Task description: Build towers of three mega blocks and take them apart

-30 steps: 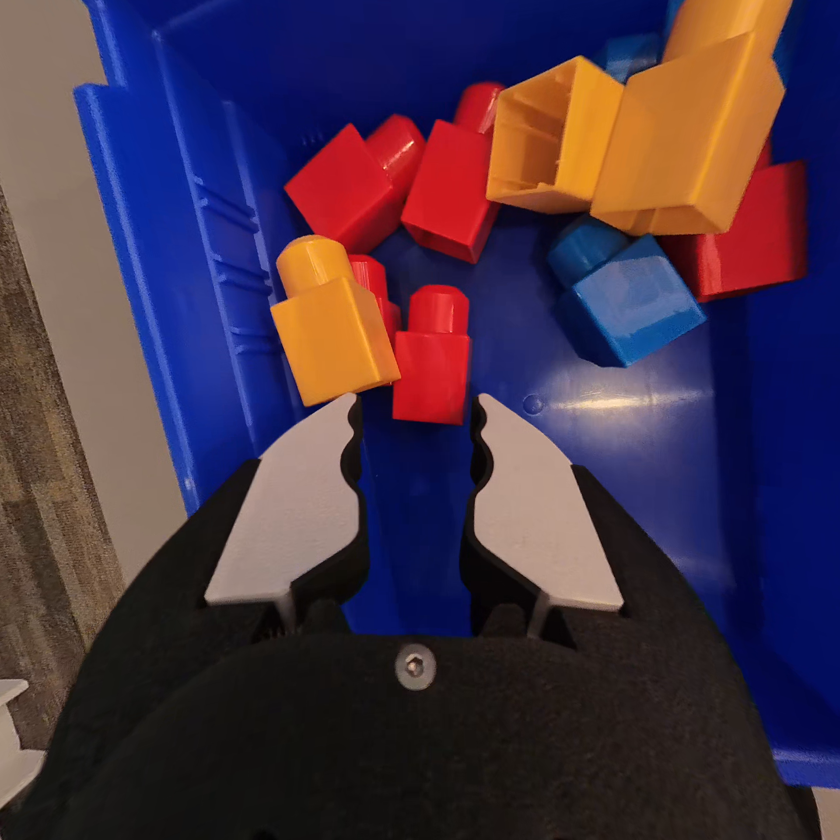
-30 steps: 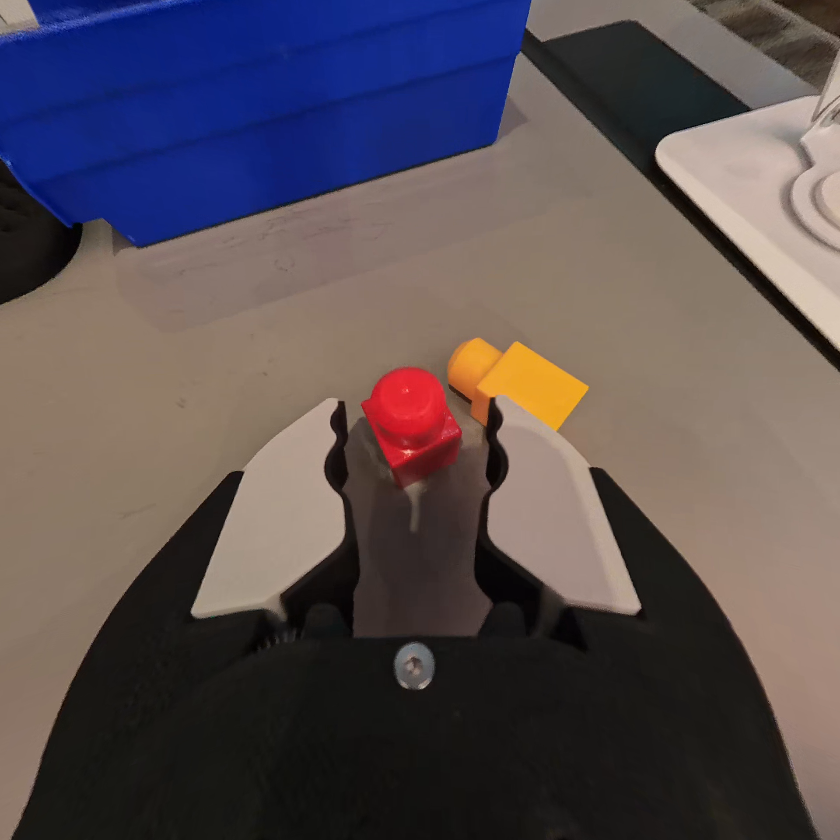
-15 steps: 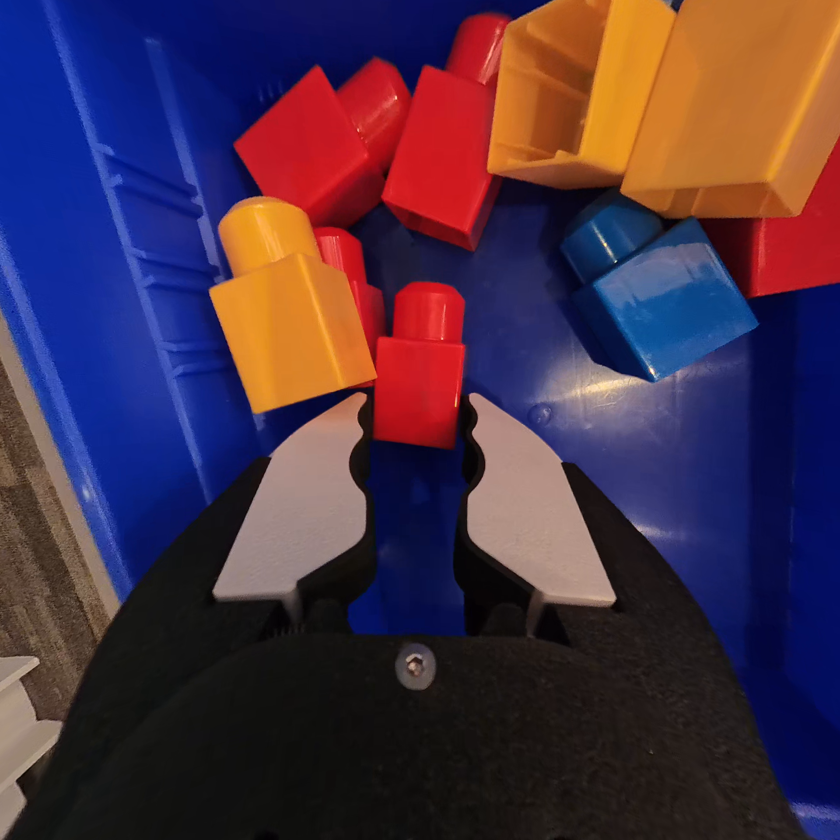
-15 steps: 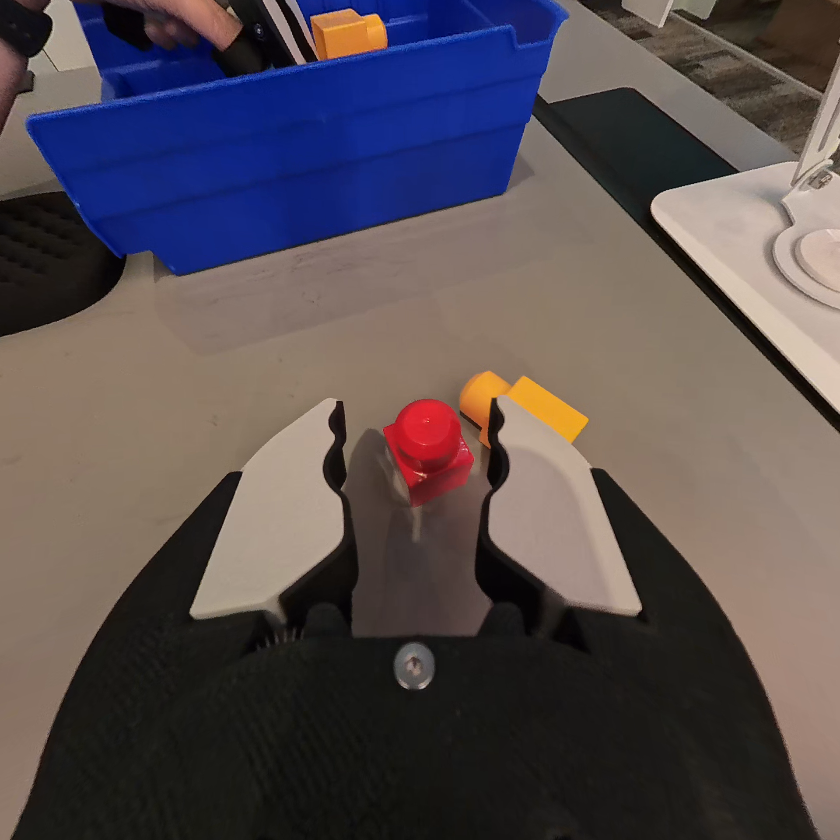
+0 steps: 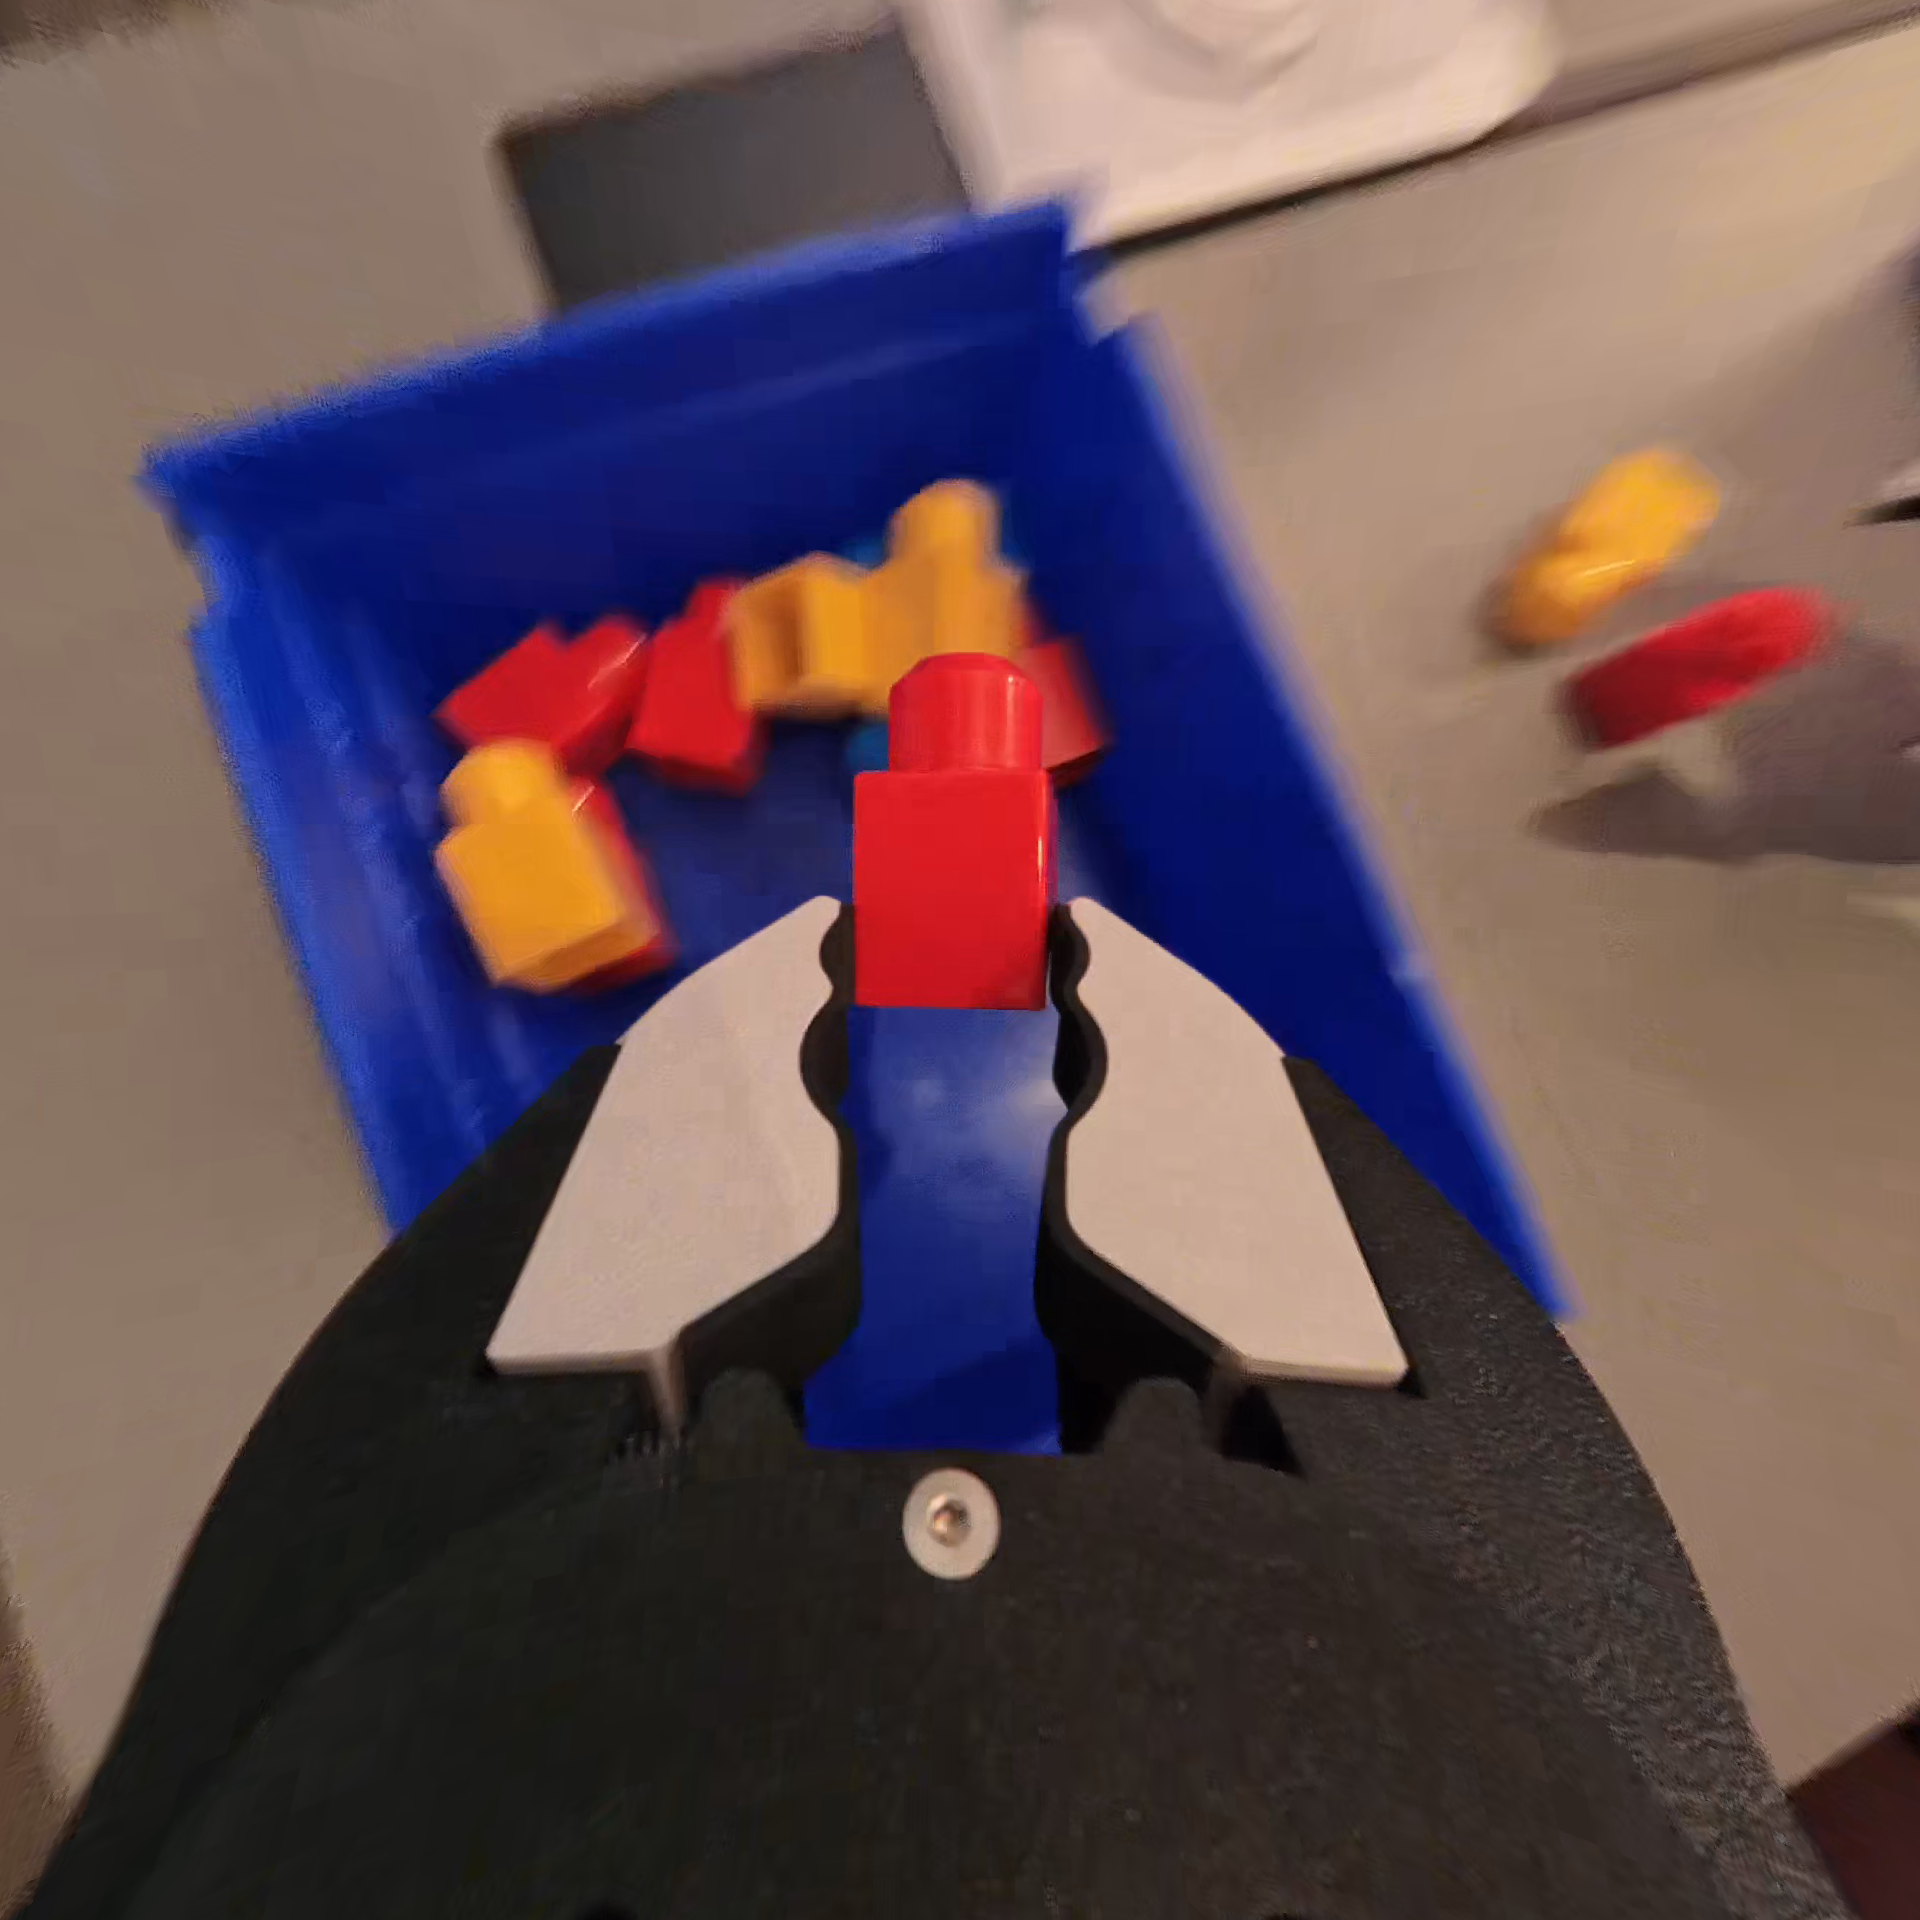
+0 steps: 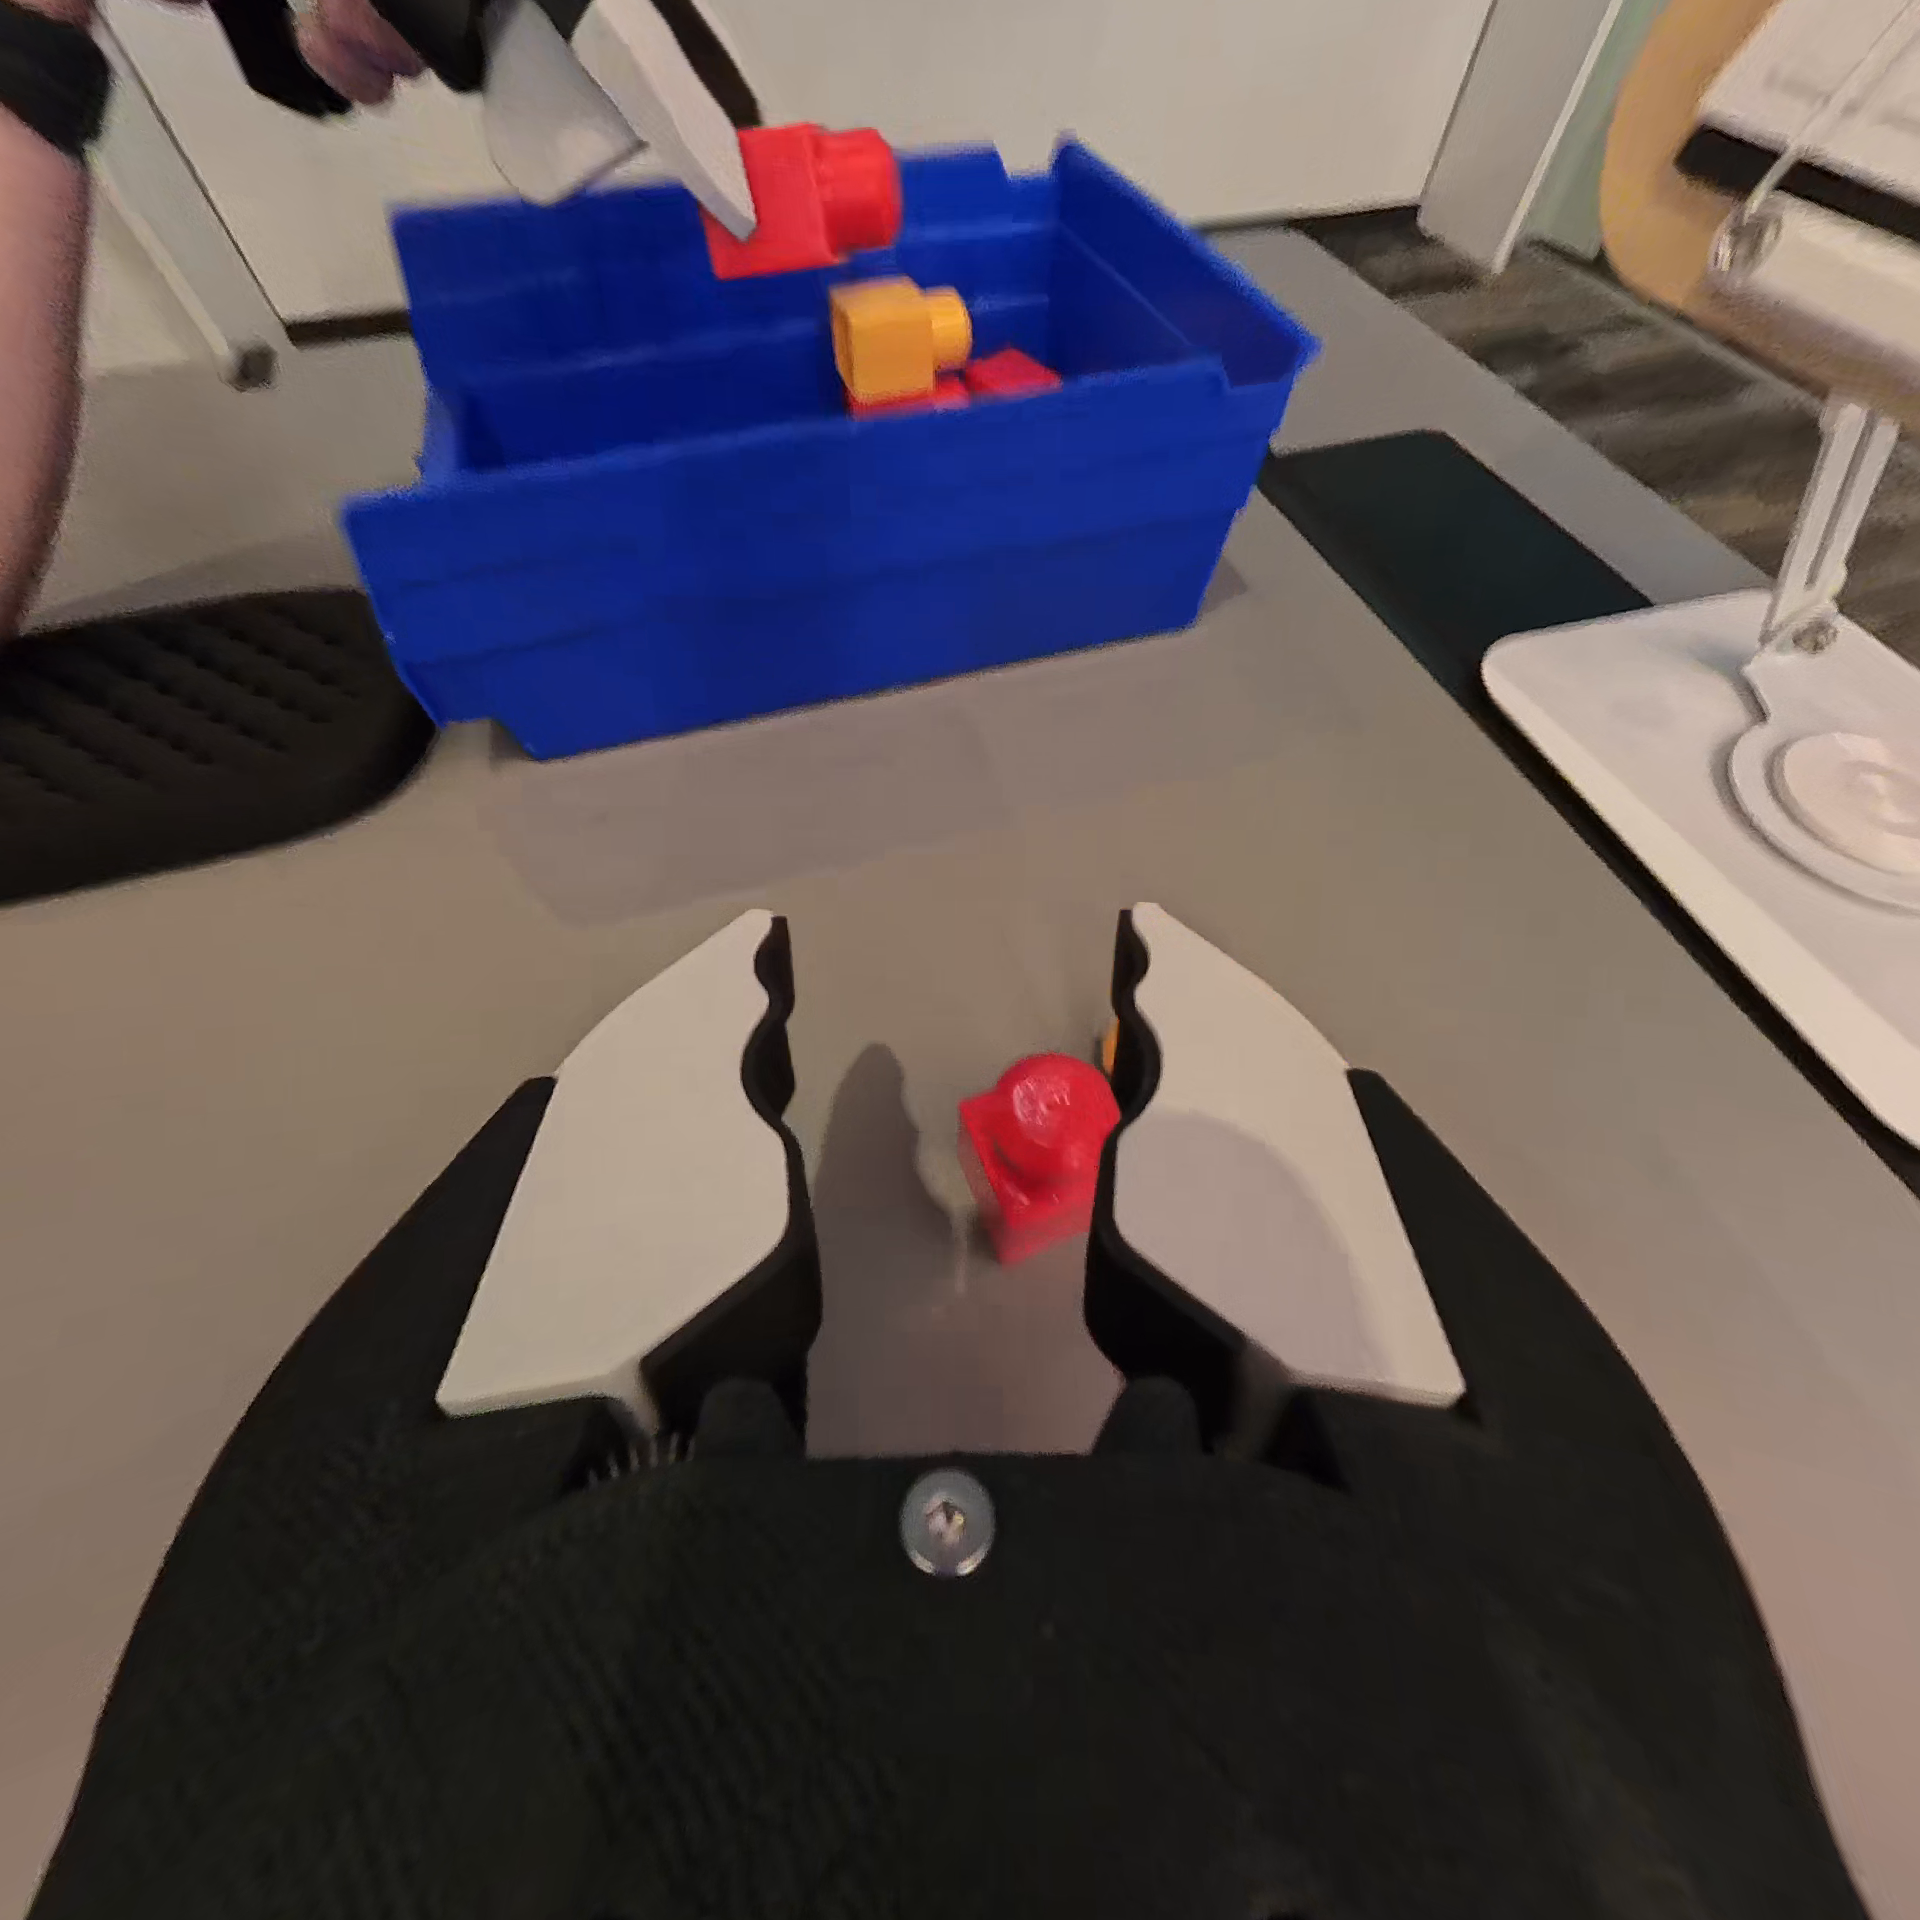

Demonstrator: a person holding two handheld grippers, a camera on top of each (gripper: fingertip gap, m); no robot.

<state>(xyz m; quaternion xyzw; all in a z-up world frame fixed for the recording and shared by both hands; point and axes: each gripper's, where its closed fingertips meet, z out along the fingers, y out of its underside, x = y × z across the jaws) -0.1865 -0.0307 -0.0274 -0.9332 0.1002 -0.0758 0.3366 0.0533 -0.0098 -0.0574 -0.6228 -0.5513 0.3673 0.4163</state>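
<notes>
Left hand-held gripper [image 5: 951,914]: it is closed on a red block [image 5: 948,894]. Both pads press on the two sides of the block, and the stud points away from the camera.

What has changed: half a second ago this red block lay on the floor of the blue bin [image 5: 1226,790], between the fingers. Now it is lifted out and hangs above the bin. The left view is blurred, so the gripper is moving fast.

Seen from the right side: the left gripper holds the red block in the air over the back part of the bin, higher than the rim.

Right hand-held gripper [image 6: 951,935]: it is open and holds nothing. A second red block [image 6: 1039,1153] stands upright on the desk [image 6: 416,1039] under it, close to the right finger. I cannot tell if the finger touches it. A moment ago this block was near the fingertips; now it shows further back between the fingers, so the gripper has moved forward or up.

Yellow block [image 5: 1605,556]: it lies on its side on the desk, just beside the standing red block. In the right view it is almost hidden behind the finger.

In the bin: more red, yellow and blue blocks remain there.

Meaning for the task: I think the lifted block is going to the desk, to be pressed on the standing red one. No tower exists yet.

Writing: I see no brand, label or readable text anywhere.
</notes>
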